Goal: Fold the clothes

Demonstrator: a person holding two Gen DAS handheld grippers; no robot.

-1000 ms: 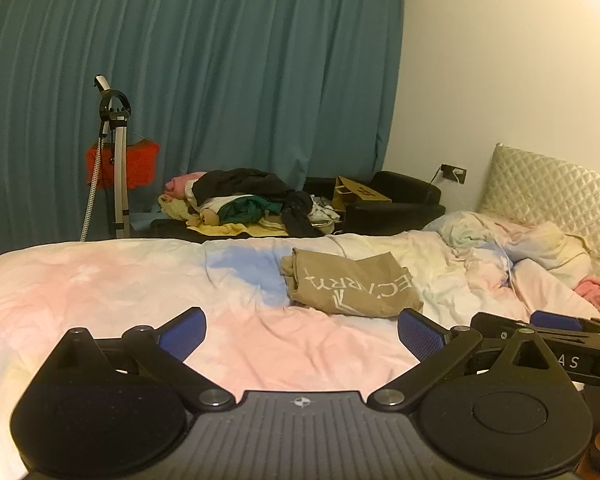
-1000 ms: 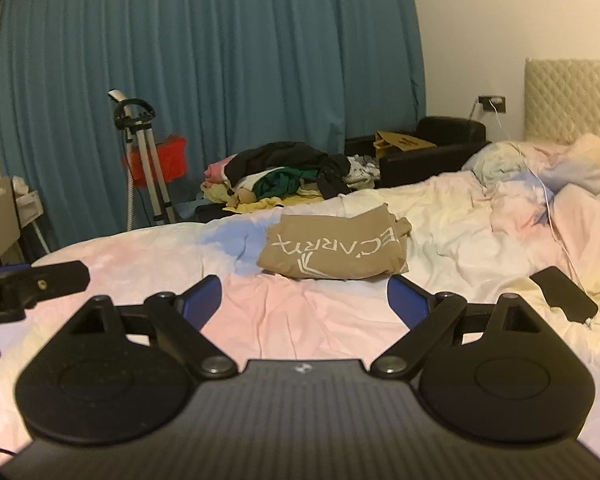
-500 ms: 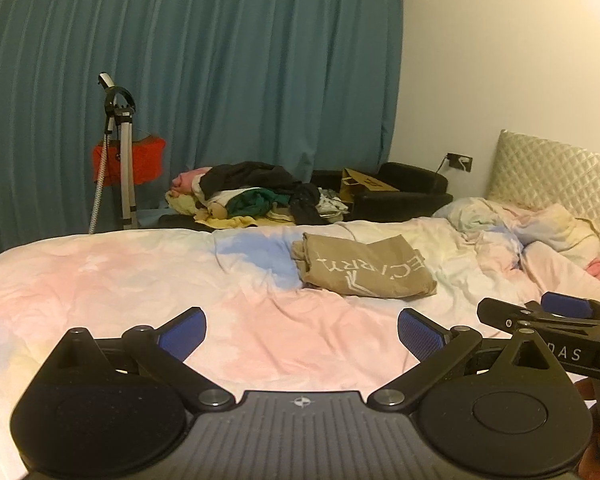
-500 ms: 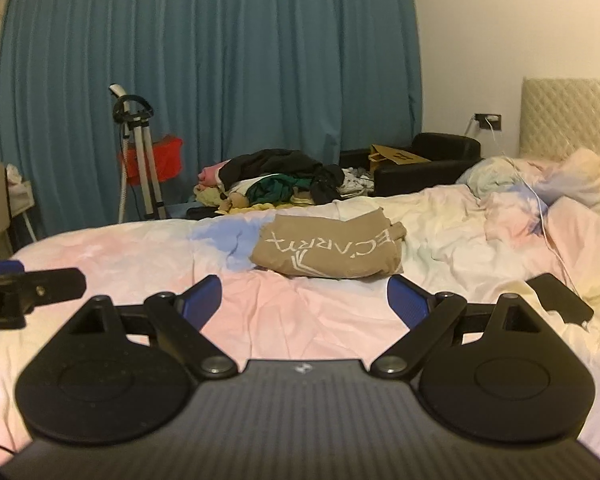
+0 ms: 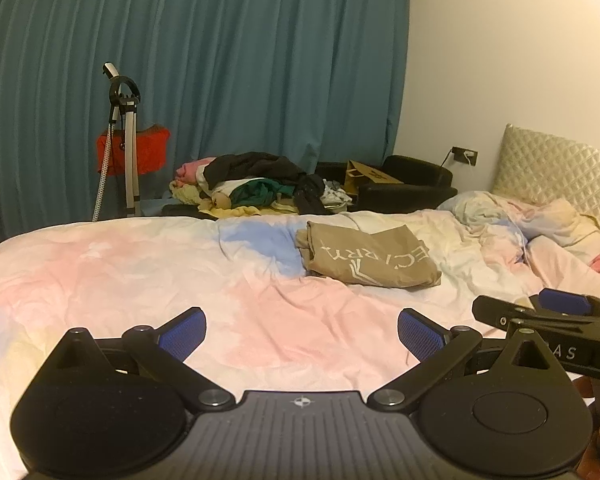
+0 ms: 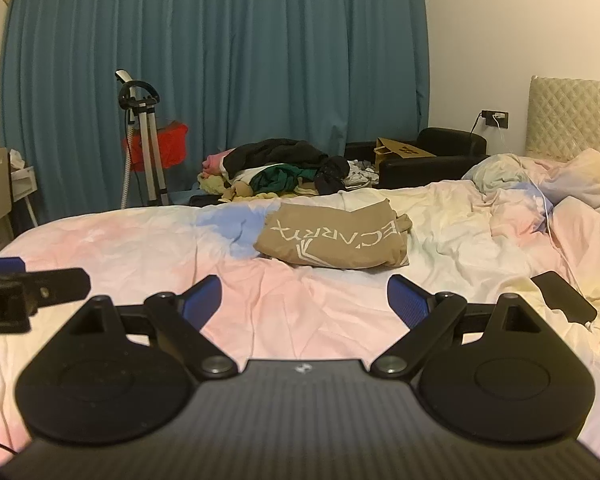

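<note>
A folded tan garment with white lettering (image 5: pixel 370 258) (image 6: pixel 334 238) lies flat on the pastel bedspread (image 5: pixel 140 264) (image 6: pixel 120 240), toward the bed's far side. My left gripper (image 5: pixel 302 330) hovers low over the near part of the bed, open, nothing between its blue pads. My right gripper (image 6: pixel 304 296) is beside it, also open and empty, pointing at the garment from a short way off. Each gripper shows at the edge of the other's view. A heap of unfolded clothes (image 5: pixel 256 186) (image 6: pixel 284 172) lies beyond the bed.
A rumpled duvet and pillows (image 6: pixel 548 184) are heaped by the quilted headboard (image 5: pixel 560 172). A black phone (image 6: pixel 564 296) with a white cable lies on the bed at right. A tripod (image 5: pixel 124 144), a black armchair (image 6: pixel 432 156) and teal curtains stand behind.
Both grippers have sunk slightly toward the bed, so the garment and bed sit a little differently in view. The jaws stay wide apart and the garment has not moved.
</note>
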